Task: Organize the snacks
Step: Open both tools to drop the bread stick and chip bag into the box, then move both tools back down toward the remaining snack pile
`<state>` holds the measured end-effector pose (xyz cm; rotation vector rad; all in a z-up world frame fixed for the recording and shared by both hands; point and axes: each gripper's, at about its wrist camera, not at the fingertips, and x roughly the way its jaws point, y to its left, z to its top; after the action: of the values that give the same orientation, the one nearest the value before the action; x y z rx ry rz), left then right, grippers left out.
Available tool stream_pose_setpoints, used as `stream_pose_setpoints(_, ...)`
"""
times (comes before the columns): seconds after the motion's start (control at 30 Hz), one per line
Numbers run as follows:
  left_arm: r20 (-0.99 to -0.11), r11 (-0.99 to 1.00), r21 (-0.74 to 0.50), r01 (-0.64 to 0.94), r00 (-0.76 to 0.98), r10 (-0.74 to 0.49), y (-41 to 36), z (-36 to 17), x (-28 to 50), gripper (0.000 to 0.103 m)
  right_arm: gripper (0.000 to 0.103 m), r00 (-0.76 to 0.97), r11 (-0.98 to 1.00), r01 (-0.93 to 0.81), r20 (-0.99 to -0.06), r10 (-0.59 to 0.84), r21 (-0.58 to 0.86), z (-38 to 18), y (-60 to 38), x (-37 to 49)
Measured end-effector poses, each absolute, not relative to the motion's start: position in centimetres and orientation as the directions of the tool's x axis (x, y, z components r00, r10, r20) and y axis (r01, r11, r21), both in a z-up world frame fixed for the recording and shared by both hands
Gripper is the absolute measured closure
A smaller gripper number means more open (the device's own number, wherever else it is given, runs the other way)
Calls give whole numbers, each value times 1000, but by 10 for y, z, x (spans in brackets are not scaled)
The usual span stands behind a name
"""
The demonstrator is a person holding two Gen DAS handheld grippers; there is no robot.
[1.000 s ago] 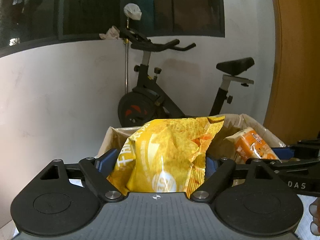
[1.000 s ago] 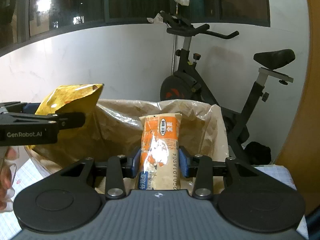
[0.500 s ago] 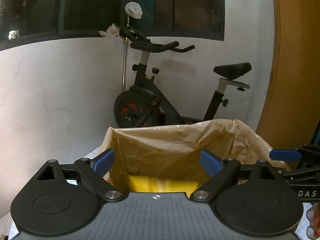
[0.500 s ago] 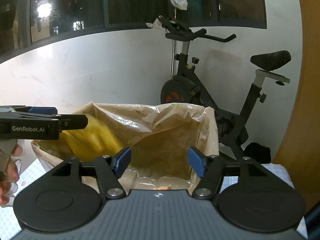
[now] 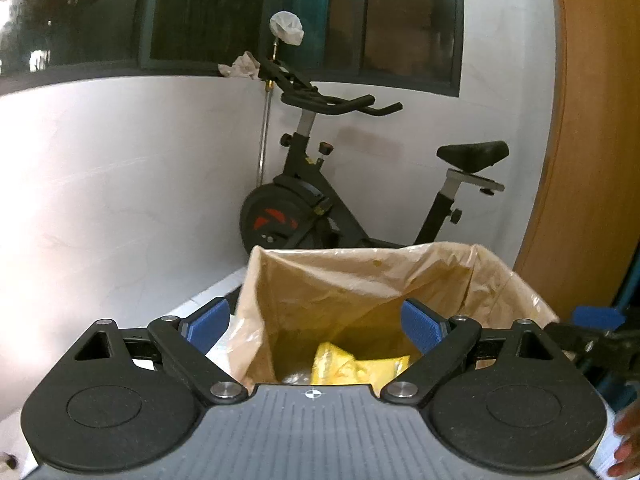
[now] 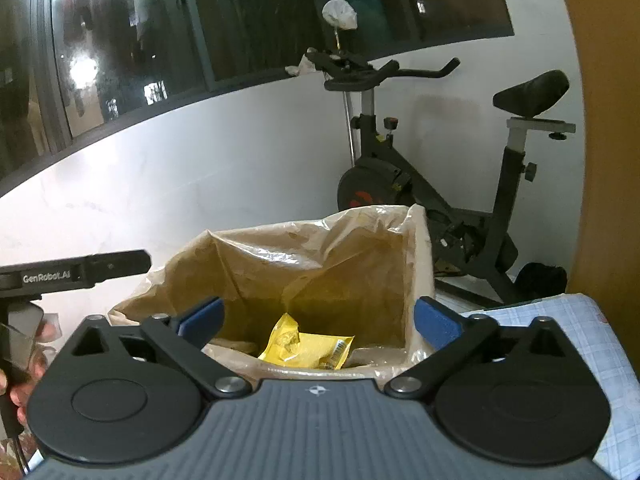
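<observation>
An exercise bike (image 5: 360, 200) stands against the white wall (image 5: 120, 180), under a dark window (image 5: 240, 12), with an orange-brown panel (image 5: 592, 140) at the right edge of the left wrist view. In front of the bike sits a box lined with a tan plastic bag (image 5: 360, 280), its mouth open upward and its rim crumpled; in the right wrist view the same bag (image 6: 320, 264) fills the middle, with a pale checked cloth (image 6: 580, 332) just beside it on the right. The left gripper (image 5: 316, 322) hangs over the near rim of the bag with its blue pads (image 5: 422, 326) spread wide and nothing between them. The right gripper (image 6: 318, 318) is likewise over the near rim, its pads (image 6: 438, 322) wide apart and empty. From the right wrist view the left gripper (image 6: 80, 270) shows side-on at the left edge (the lettering on its arm is legible), near the bag's left side, and the hand (image 6: 24, 360) holding it is partly seen below. At the bottom of the bag lies a yellow snack packet (image 6: 308, 346), flat and a little crumpled; the left wrist view catches the same packet (image 5: 356, 368) just above the gripper body. A second thing lying left of the packet in the bag is too dim to identify.
</observation>
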<state>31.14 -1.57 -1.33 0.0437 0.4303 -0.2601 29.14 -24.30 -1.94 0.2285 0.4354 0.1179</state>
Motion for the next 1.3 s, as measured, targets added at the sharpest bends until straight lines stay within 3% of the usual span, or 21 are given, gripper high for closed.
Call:
stream_pose_setpoints(0.1, -405, 964, 33, 265, 885, -230, -14, -14, 298, 9, 0, 919, 975, -59, -370, 136, 213, -19, -239, 280)
stream_pose_setpoints(0.2, -392, 952, -11, 304, 875, -284, -5, -16, 287, 10, 0, 920, 979, -66, -368, 134, 193, -21, -233, 271)
stream_pose_setpoints(0.5, -393, 957, -28, 289, 877, -276, 11, -31, 255, 10, 0, 920, 947, -129, -320, 225, 296, -28, -235, 240)
stream_pose_setpoints(1.0, -494, 942, -128, 309, 804, -331, 27, -90, 199, 10, 0, 894, 974, -94, -413, 174, 207, -72, -218, 188)
stream_pose_setpoints(1.3, -554, 938, -95, 334, 765, -329, 17, -121, 168, 10, 2, 836, 964, -130, -496, 233, 233, -108, -203, 160)
